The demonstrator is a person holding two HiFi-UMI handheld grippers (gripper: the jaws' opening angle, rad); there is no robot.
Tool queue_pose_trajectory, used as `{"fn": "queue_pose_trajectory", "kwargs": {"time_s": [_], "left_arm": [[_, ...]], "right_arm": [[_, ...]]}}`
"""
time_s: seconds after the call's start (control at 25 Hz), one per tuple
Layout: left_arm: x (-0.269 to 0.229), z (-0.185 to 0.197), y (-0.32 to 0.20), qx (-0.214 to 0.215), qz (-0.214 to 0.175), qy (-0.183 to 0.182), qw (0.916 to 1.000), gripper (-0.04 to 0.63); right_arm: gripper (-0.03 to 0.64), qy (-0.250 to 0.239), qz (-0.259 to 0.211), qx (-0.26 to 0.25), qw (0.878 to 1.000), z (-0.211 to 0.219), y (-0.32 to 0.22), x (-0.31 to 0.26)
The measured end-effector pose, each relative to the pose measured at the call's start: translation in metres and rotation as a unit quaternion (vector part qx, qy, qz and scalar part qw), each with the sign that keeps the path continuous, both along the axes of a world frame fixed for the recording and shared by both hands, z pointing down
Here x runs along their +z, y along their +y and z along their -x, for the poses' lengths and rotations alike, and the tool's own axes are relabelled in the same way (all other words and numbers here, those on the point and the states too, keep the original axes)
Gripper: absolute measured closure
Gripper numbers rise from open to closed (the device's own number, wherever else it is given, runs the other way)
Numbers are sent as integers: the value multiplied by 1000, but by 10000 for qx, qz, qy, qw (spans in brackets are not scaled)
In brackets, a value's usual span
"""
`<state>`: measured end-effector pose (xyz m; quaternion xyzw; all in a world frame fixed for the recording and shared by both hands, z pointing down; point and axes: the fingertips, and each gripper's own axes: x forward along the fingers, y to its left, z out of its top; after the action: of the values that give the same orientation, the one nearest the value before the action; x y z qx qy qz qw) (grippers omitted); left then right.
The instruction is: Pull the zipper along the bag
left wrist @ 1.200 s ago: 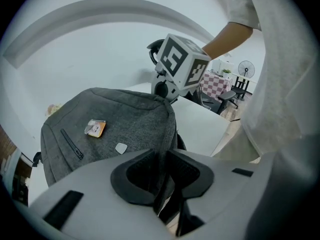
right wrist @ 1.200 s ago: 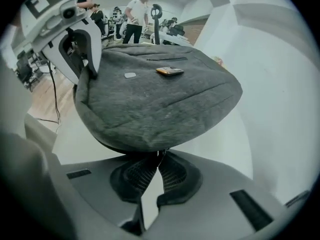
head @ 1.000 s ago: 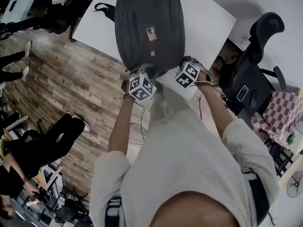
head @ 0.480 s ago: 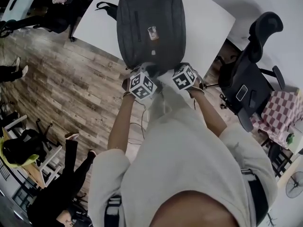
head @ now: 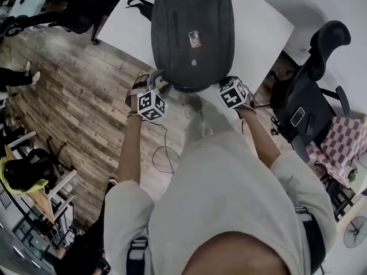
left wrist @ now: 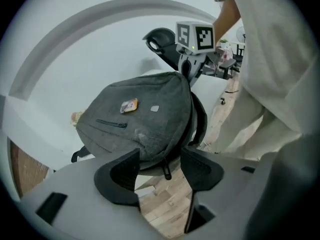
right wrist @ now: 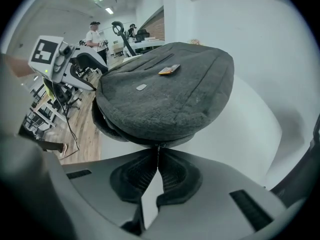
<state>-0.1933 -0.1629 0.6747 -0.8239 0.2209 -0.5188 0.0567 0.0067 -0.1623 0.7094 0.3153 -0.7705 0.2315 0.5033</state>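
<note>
- Head view: the bag [head: 192,33] lies flat on the white bench [head: 258,22], its lower edge overhanging the near side towards us. The left gripper [head: 153,87] stands at the bag's near left corner and the right gripper [head: 228,87] at its near right corner. Half a second ago the two were close together at the middle of that edge. The left one has since swung out along the edge, while the right has hardly moved.
- Left gripper view: the fingers [left wrist: 125,171] have just sprung apart and are now released. A dark pull tab [left wrist: 166,171] hangs from the bag's rim in the gap between them, touched by neither finger. The wooden floor [left wrist: 160,209] shows below.
- Right gripper view: the right gripper's fingers [right wrist: 135,176] are clenched together. A thin metal pull [right wrist: 159,148] at the bag's seam is pinched at their tips.
- Reading: we judge that the left gripper has drawn its tab along the near edge and let it go, so that stretch of the pull looks finished. Any further travel falls to the right gripper. No view shows whether the zipper teeth behind the tabs are joined or parted.
</note>
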Motion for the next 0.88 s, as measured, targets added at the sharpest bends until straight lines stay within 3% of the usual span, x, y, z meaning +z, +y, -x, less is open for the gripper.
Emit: {"fn": "queue_pose_trajectory", "kwargs": {"time_s": [0.16,0.32,0.52,0.88], "left_arm": [[11,-6,-1,558,123,-303,9979,359],[9,-10,1,664,112,-349,9971,384],[5,-34,1,530,134,-11,9985,399],[-1,-136,-8,491,43,814,9955,420]], "right_arm": [[598,-17,11,-64,10000,-2,-1,1],[598,20,-3,-201,9998,-7,-4,0],[598,164,-82,-284,9994,-31,-22,-3],[598,803,-437,61,9958,-121,-94,-8]]}}
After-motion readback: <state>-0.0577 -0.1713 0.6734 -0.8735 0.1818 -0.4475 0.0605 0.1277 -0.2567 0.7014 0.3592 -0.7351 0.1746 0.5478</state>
